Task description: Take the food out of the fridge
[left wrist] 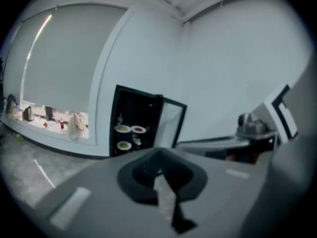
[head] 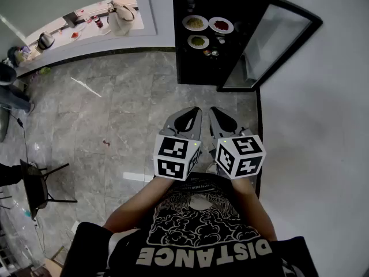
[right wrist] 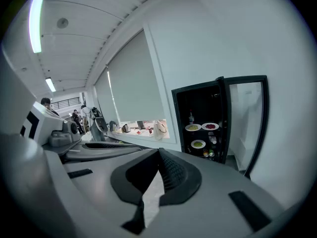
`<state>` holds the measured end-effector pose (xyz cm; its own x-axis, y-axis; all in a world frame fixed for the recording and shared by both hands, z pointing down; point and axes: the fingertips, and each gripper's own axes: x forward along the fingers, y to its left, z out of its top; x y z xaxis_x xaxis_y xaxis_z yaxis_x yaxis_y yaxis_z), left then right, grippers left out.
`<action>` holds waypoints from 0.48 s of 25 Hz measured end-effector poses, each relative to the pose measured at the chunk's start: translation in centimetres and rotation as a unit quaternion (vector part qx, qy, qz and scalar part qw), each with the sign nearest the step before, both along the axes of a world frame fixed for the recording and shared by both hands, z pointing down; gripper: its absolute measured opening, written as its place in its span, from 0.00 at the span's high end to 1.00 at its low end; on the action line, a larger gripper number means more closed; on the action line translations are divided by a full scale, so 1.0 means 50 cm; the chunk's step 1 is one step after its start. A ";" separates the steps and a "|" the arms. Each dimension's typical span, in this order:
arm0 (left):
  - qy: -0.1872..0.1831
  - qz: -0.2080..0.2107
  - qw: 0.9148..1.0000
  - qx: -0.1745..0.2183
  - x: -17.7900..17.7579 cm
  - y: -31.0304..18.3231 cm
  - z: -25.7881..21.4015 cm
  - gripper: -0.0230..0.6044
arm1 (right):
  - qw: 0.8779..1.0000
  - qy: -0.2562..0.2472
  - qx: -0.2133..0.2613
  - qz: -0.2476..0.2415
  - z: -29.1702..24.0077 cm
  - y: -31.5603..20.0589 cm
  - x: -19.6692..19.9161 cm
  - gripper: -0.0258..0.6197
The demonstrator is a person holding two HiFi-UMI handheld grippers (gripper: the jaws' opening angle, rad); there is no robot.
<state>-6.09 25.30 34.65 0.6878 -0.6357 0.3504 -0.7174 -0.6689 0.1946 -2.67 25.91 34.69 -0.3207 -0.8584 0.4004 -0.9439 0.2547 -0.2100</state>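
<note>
Facing the open fridge (head: 183,62), the left gripper (head: 194,112) and right gripper (head: 215,112) hang side by side, well short of it, each with jaws pressed together on nothing. Three plates of food (head: 195,22) rest on its shelves.

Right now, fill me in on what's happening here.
A person stands back from the black fridge, whose glass door hangs open. Three plates of food sit on its shelves. The left gripper and right gripper are held out in front, both shut and empty. No food is out yet.
</note>
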 end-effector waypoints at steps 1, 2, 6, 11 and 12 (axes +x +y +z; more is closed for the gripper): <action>0.000 0.001 1.000 0.000 -0.005 -0.001 0.000 0.96 | 1.000 0.001 0.000 0.001 0.000 0.000 -0.005 0.96; 0.000 0.002 1.000 -0.001 -0.010 -0.002 -0.001 0.96 | 1.000 0.002 -0.001 0.002 -0.001 0.000 -0.010 0.96; 0.002 0.009 1.000 -0.002 -0.033 -0.003 0.004 0.96 | 1.000 0.001 -0.001 0.010 0.002 -0.001 -0.031 0.96; 0.008 0.021 1.000 -0.007 -0.061 0.005 0.013 0.96 | 1.000 -0.008 -0.001 0.022 0.005 0.005 -0.063 0.96; 0.010 0.022 1.000 -0.008 -0.065 0.004 0.014 0.96 | 1.000 -0.008 -0.003 0.022 0.007 0.006 -0.069 0.96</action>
<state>-9.36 25.52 35.34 0.7216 -0.5995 0.3463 -0.6834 -0.6966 0.2183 -6.12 26.22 35.03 -0.2886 -0.8693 0.4014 -0.9508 0.2108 -0.2273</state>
